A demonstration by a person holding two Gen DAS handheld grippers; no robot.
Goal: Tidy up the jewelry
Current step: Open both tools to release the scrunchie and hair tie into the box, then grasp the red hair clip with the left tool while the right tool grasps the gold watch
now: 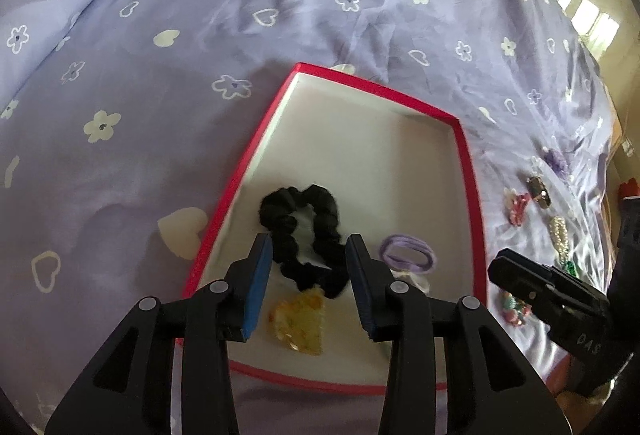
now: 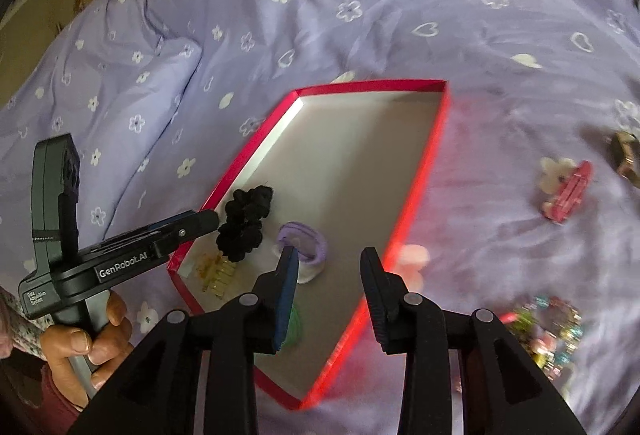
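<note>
Left wrist: our left gripper (image 1: 308,275) hung part-open, jaws empty, over the black scrunchie (image 1: 304,231) in the red box (image 1: 466,171). Right wrist: our right gripper (image 2: 330,293), also part-open, held nothing; next, probably the pink clip (image 2: 570,191) at 2 o'clock.

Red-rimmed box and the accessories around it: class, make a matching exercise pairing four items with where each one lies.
Items:
1. black scrunchie
2. lilac hair ties
3. pink hair clip
4. amber claw clip

Places:
A. on the bedsheet, outside the box
B. in the box, nearest its near edge
C. in the box, by its left wall
D. in the box, right of the scrunchie

Pairs: 1-C, 2-D, 3-A, 4-B
</note>
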